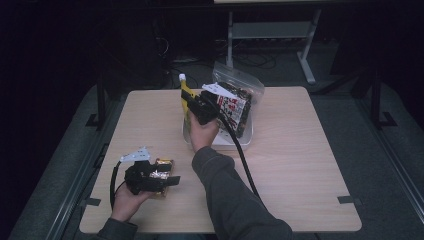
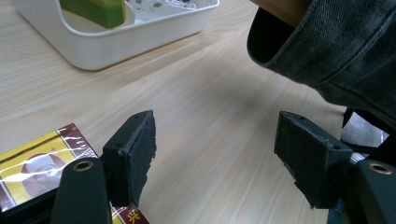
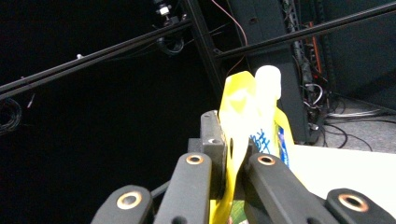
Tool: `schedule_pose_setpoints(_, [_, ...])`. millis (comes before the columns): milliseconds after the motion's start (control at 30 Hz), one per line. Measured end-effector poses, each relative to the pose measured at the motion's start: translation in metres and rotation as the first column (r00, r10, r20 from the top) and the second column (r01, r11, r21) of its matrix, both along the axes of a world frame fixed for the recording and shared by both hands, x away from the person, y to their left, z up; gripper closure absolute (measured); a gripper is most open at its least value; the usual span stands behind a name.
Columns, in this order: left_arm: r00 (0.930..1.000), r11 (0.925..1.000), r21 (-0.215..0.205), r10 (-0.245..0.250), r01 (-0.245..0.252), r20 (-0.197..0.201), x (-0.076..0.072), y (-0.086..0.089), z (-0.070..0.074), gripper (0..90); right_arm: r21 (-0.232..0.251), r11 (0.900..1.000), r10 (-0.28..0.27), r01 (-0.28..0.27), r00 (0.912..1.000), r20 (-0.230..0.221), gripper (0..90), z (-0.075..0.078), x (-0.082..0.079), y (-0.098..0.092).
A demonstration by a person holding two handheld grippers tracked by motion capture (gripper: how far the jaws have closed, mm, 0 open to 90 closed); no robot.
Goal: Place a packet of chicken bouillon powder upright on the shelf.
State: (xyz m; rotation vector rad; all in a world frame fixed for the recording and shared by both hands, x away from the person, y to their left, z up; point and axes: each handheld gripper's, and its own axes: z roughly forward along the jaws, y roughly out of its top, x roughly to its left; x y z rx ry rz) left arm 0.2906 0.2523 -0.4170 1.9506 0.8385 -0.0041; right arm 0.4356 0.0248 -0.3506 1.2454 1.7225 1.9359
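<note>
The right gripper [image 3: 232, 156] pinches a yellow spouted plastic pouch [image 3: 245, 116] above the white plastic bin [image 1: 218, 141]; the left gripper [image 2: 215, 154], jaws spread, rests beside a gold-and-brown foil packet [image 2: 32, 163].

Blue print on the yellow pouch [image 3: 243, 126] is too partial to read.

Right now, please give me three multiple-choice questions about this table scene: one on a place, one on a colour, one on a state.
1. Where does the white tub stand?
A. on the floor
B. on the table's far half
C. at the near right corner

2. What colour is the pouch in the right gripper?
A. yellow
B. red
C. blue

3. How are the left gripper's jaws?
A. shut on a packet
B. shut on nothing
C. open

Answers: 1 B, the high view shows the tub past the table's middle. 2 A, the pouch with its white cap is yellow. 3 C, bare wood shows between them.
</note>
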Motion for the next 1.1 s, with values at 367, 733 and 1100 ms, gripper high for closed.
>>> schedule_pose_setpoints(367, [1.0000, 1.0000, 0.002, 0.006, -0.006, -0.002, -0.001, 0.001, 0.000, 28.8, -0.065, 0.997, 0.039, -0.043, 0.9979, -0.050, 86.4, 0.010, 0.001, -0.017])
schedule_pose_setpoints(733, [1.0000, 1.0000, 0.001, 0.005, -0.005, -0.003, -0.001, 0.000, 0.000, 28.8, -0.050, 0.997, 0.062, -0.066, 0.9951, -0.076, 88.7, 0.014, -0.006, -0.020])
schedule_pose_setpoints(1100, [1.0000, 0.9999, -0.009, 0.005, -0.005, -0.002, -0.001, 0.002, 0.001, 28.8, 0.031, 0.998, 0.052, -0.052, 0.9986, 0.010, 88.9, -0.005, -0.005, -0.003])
